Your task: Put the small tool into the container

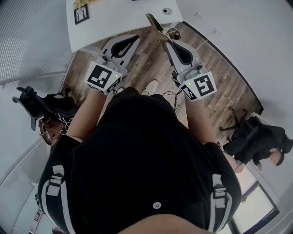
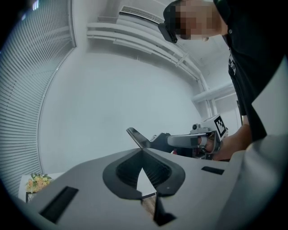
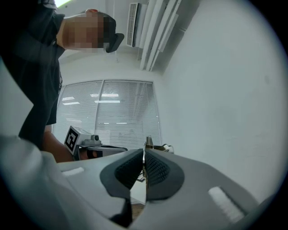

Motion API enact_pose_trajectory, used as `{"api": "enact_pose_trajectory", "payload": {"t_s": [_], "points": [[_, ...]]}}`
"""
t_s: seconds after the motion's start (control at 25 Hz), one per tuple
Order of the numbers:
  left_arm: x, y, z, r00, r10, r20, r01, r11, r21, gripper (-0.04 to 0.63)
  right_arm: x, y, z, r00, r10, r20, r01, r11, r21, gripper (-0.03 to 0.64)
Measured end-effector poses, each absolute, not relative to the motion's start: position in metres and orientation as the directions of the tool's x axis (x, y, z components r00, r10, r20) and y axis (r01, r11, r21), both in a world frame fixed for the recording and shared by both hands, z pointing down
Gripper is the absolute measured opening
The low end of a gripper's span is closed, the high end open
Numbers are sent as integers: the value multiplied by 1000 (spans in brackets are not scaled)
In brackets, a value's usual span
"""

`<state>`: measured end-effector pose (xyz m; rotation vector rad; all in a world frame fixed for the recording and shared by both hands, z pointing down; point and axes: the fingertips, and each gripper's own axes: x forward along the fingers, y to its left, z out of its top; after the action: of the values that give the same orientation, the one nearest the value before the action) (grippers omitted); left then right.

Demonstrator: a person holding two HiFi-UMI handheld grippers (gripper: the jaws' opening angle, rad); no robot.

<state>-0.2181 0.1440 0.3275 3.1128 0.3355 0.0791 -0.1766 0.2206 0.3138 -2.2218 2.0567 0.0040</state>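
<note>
My right gripper (image 1: 166, 41) is shut on a small metal tool (image 1: 156, 25), whose flat blade sticks out past the fingertips toward the white table (image 1: 123, 20). In the right gripper view the thin tool (image 3: 147, 144) shows pinched between the closed pads. The left gripper view shows the same blade (image 2: 136, 137) slanting up, held by the right gripper (image 2: 155, 140). My left gripper (image 1: 136, 39) is held level beside it, shut with nothing between its pads (image 2: 155, 173). It also shows in the right gripper view as the left gripper (image 3: 118, 148). No container shows in any view.
A framed flower picture (image 1: 82, 13) and a small round object (image 1: 167, 10) lie on the white table. Black office chairs stand at left (image 1: 39, 105) and right (image 1: 245, 132). Another person (image 1: 270, 146) sits at far right. Wooden floor (image 1: 151, 64) lies below the grippers.
</note>
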Motion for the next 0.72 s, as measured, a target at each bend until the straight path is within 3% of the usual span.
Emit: {"api": "enact_pose_trajectory", "payload": {"t_s": [0.72], "points": [[-136, 147, 336, 987, 148, 53, 148, -989, 18, 8, -87, 223, 326, 34, -997, -67, -996, -29, -80, 17]]}}
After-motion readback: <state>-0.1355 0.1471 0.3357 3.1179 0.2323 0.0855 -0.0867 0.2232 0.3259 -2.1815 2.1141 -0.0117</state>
